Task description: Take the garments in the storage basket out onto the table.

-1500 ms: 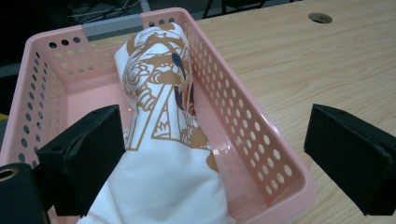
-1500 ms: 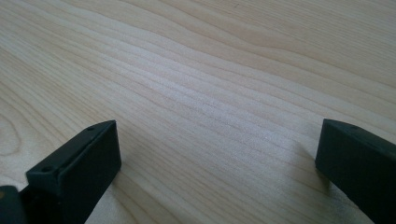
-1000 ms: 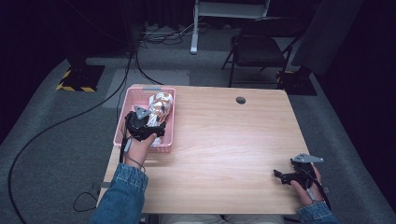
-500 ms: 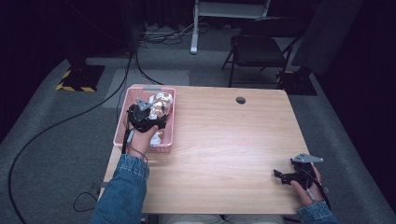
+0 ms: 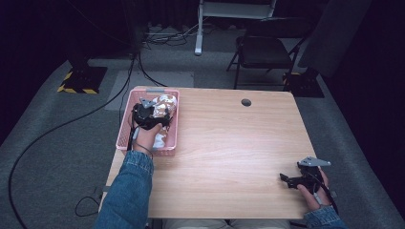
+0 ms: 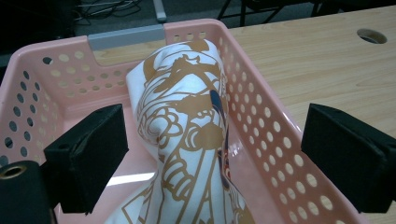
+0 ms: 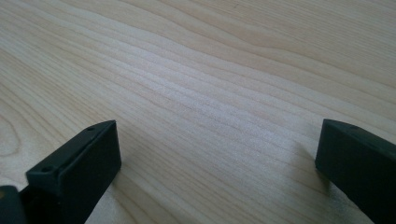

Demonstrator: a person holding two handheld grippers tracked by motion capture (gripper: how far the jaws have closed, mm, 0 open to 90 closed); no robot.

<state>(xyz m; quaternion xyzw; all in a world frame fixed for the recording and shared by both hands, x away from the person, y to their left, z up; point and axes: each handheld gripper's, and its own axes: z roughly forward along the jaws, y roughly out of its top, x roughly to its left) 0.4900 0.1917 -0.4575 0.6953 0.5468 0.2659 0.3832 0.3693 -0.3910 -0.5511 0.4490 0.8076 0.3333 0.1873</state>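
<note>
Cloth (image 6: 187, 135), white with an orange-brown line print, lies bunched in a pink perforated basket (image 5: 125, 128) at the left edge of the wooden table (image 5: 229, 143), left of centre in the high view. Its long axis runs along the basket's length, from the near rim toward the far wall, rising to a rounded hump at the far end. Poised directly over it is the left gripper (image 5: 148, 113), jaws spread wide with the cloth between them, one jaw inside the basket and the other out beyond its side wall, gripping nothing. Far nearer than its partner, it seems placed to close on the fabric. Low at the right of the frame, the right gripper (image 5: 292, 180) rests wide open and empty over bare wood, well apart.
</note>
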